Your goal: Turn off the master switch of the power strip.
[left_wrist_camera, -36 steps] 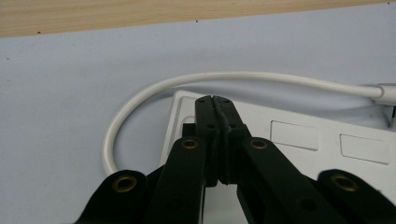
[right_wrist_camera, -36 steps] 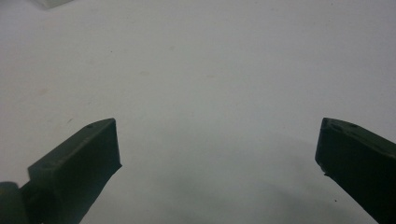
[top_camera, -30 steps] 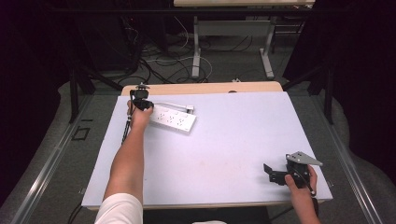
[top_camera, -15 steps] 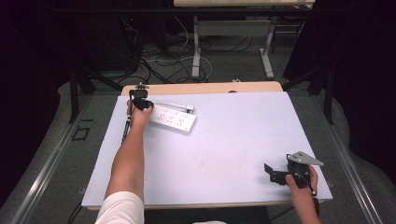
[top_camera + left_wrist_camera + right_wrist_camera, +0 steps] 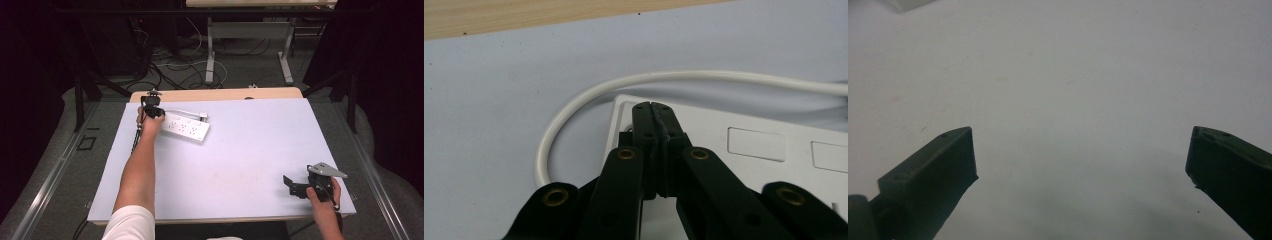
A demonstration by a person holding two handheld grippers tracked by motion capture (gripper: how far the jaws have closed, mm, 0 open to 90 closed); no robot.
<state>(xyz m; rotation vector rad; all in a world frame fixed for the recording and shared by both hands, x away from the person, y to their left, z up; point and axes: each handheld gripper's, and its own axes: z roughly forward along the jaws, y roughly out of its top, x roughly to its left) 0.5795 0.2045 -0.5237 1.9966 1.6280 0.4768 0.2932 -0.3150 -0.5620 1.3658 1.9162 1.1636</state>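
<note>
In the high view we see the left gripper [image 5: 151,102] in the upper left of the frame, at the left end of the white power strip [image 5: 186,126], which lies on the white table [image 5: 240,165] left of centre. Lower right, the right gripper [image 5: 299,186] rests in the hand [image 5: 322,202] near the table's front edge.

The left gripper view gives us black jaws pressed together, tips over the strip's [image 5: 744,150] end, its white cable [image 5: 574,107] looping to the left.

In the right gripper view the jaws stand wide apart over the bare table [image 5: 1073,100].
</note>
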